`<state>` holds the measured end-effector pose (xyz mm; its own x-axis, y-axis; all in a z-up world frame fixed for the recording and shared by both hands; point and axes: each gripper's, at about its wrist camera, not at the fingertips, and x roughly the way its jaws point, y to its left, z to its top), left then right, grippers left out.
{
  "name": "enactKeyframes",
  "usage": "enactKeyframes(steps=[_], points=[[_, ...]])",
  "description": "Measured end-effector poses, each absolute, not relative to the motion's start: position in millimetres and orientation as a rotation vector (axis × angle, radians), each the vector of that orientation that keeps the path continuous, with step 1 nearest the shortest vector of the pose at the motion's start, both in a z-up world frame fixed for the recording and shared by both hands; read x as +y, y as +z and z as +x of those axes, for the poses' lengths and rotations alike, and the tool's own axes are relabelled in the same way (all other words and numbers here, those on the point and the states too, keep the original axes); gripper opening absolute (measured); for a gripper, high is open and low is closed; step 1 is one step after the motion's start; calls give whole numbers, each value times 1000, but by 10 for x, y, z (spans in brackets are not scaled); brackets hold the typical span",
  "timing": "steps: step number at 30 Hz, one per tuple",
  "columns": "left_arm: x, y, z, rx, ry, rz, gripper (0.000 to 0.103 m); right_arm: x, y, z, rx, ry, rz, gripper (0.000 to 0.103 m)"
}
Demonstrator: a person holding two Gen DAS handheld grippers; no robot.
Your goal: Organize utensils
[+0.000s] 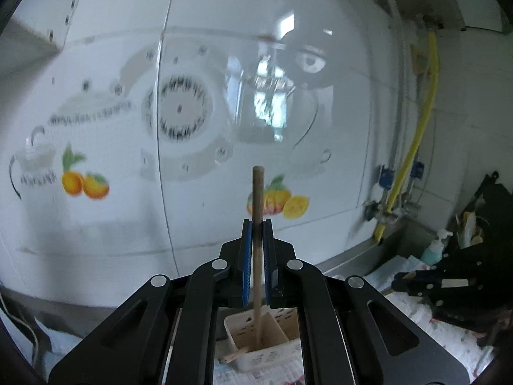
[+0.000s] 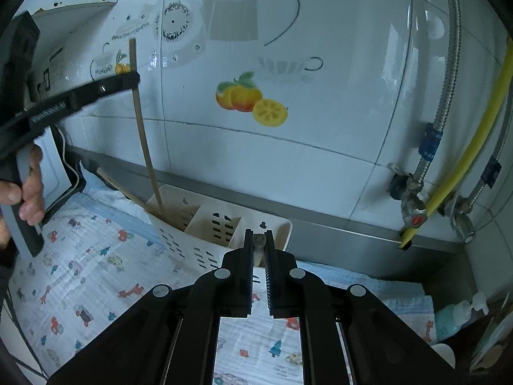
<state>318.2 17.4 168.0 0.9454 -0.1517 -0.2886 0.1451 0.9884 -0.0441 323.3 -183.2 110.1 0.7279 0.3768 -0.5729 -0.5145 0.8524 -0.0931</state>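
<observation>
Chopsticks are going into a white slotted utensil caddy (image 2: 205, 240) standing on a cartoon-printed cloth (image 2: 80, 276) at the back edge of the worktop, against a tiled wall (image 2: 320, 147) decorated with fruit and teapot motifs. The left hand-held gripper (image 1: 256, 227) is pinching a long wooden chopstick (image 1: 257, 192) upright between its blue-padded fingers (image 1: 246, 256), the stick's lower end reaching down into the caddy's (image 1: 256, 349) left compartment. Seen from the right wrist, that same chopstick (image 2: 144, 134) is leaning slightly, gripped near its top by the left hand-held gripper (image 2: 133, 78), with the person's hand (image 2: 29, 189) wrapping the handle. A second wooden stick (image 2: 118, 186) is resting aslant in the same compartment, its free end jutting out over the caddy's left rim. The right hand-held gripper (image 2: 259, 240) is pressing its fingers against a short, round-ended wooden piece (image 2: 258, 247) just in front of the caddy's right end. A yellow hose (image 2: 465, 154) is running down the wall toward the worktop's back right corner.
</observation>
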Motion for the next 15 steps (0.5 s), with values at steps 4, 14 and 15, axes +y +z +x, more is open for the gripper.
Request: enactKeyframes(steps=[4,14,15], points=[[234,1551,3245,338,-165,-47,5,-1826,1077,3213,570,498,-254,7],[245,1686,2938,300,-154,-39,26,-1938,1284,2819,496,501,-236,20],[238,1723,2874,293,-155,-35,26,-1950,1298,2767,491,504,-233,20]])
